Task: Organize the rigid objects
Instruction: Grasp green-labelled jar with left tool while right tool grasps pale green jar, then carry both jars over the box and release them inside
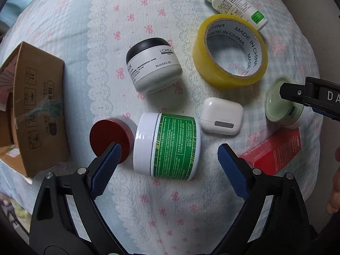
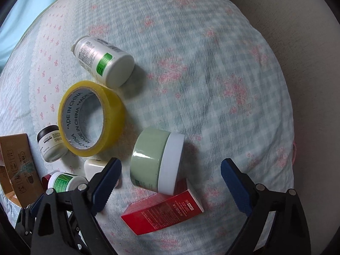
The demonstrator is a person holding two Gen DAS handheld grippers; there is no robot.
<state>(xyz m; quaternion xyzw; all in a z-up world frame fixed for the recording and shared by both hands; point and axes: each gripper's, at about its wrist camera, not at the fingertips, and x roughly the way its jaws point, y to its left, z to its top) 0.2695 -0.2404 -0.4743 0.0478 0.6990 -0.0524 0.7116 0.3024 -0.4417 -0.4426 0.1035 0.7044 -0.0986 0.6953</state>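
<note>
Both tongs hang open over a bed covered in a pale blue quilt (image 1: pixel 161 4) with pink bows, and neither has hold of anything.

The left tongs (image 1: pixel 169 157) are spread wide, blue pads well apart. Between the pads lies a white jar with a green label (image 1: pixel 167 146) on its side, touching neither pad. Just beyond the left-hand pad sits a red round lid (image 1: pixel 110 138), touching the jar's cap end. Further out on that side stands an open cardboard box (image 1: pixel 36 108). Ahead of these tongs lie a white earbud case (image 1: pixel 221 119) and, beyond it, a black-lidded L'Oréal jar (image 1: pixel 153 65) tipped on its side. Ahead and toward the right-hand pad lies a yellow tape roll (image 1: pixel 230 51), and past it a white bottle (image 1: pixel 233 2) on its side. Beside the right-hand pad rests a red carton (image 1: pixel 274 153).

The right tongs (image 2: pixel 171 175) are likewise wide open. Between their pads lies a pale green jar with a white base (image 2: pixel 157 161) on its side, nearer the left-hand pad but apart from it. The red carton (image 2: pixel 163 210) lies just below this jar, its far end against the jar. Ahead and off the left-hand pad are the tape roll (image 2: pixel 93 119) and the white bottle (image 2: pixel 104 61); the earbud case (image 2: pixel 93 167) shows partly behind that pad. In the left view, one tip of the right tongs (image 1: pixel 295 93) overlaps the green jar's (image 1: pixel 282 104) lid; whether it touches I cannot tell
</note>
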